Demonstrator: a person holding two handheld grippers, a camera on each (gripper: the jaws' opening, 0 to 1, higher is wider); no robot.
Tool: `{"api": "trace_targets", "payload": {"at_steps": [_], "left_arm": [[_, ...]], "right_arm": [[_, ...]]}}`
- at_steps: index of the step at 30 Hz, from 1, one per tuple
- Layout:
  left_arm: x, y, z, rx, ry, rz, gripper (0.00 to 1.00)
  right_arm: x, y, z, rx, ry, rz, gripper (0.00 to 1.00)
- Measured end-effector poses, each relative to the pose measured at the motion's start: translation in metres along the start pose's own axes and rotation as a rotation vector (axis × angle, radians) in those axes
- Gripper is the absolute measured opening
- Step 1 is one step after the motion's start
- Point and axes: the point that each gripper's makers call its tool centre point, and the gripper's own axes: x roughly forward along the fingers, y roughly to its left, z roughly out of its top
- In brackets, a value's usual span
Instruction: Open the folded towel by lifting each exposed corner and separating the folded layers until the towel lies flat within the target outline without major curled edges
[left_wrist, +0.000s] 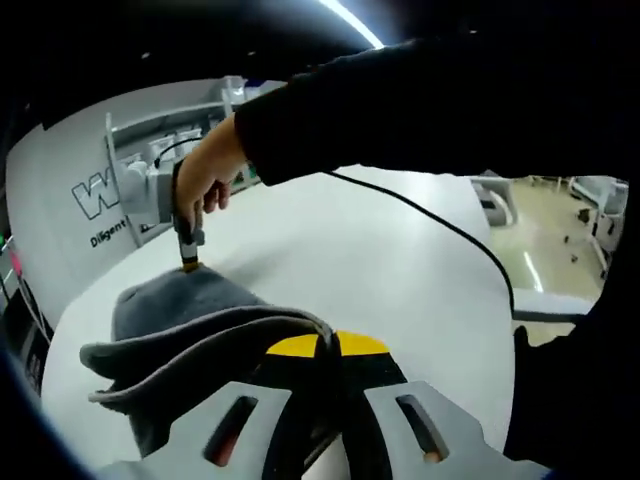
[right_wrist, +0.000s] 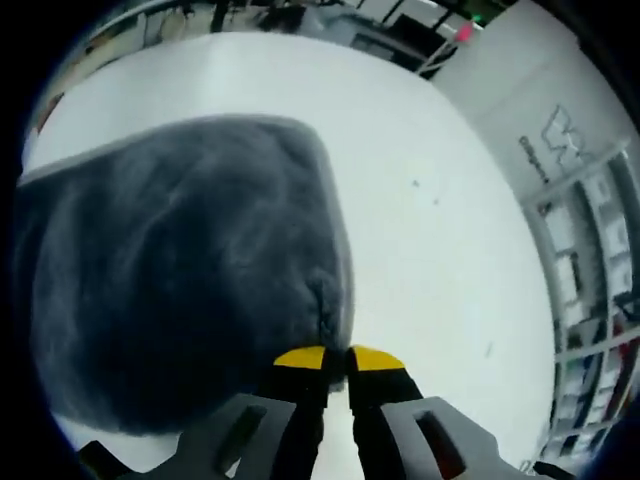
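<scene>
Yellow-tipped jaws of the left gripper (left_wrist: 326, 347) rise closest to the lens in the left gripper view, pressed together on a raised edge of the grey towel (left_wrist: 185, 325). The towel lies bunched on the white table (left_wrist: 380, 260), its layers lifted and curled near the jaws. At the far corner of the towel the right gripper (left_wrist: 189, 262) comes down, held by a hand (left_wrist: 205, 175) in a dark sleeve (left_wrist: 400, 110). Its tip touches the towel, but from here I cannot tell how far it is open. A black cable (left_wrist: 440, 225) runs across the table behind it. A white wall with letters (left_wrist: 95, 195) stands beyond the table's far edge.

Seen in the right gripper view, the towel (right_wrist: 170, 270) spreads wide over the table (right_wrist: 430, 200), with one rounded corner and a straight far edge. To its right the table is bare up to the edge. Shelves (right_wrist: 590, 270) stand beyond that. The right gripper (right_wrist: 347, 360) has its jaws closed on the near edge of the towel, which puckers just above the tips.
</scene>
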Motion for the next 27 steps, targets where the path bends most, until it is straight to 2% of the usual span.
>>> {"api": "trace_targets", "payload": {"at_steps": [6, 15, 21, 27], "left_arm": [[0.007, 0.015, -0.001, -0.002, 0.006, 0.016, 0.03], [0.012, 0.013, 0.002, 0.054, 0.019, 0.043, 0.03], [0.013, 0.01, 0.003, 0.114, 0.034, 0.053, 0.03], [0.017, 0.007, 0.005, 0.118, 0.036, 0.048, 0.03]], "right_arm": [[0.007, -0.009, 0.006, -0.009, -0.004, -0.016, 0.02], [0.01, -0.01, 0.009, -0.05, 0.051, -0.018, 0.02], [0.012, -0.015, 0.009, -0.048, 0.047, -0.022, 0.02], [0.014, -0.017, 0.011, -0.07, 0.054, -0.033, 0.02]]}}
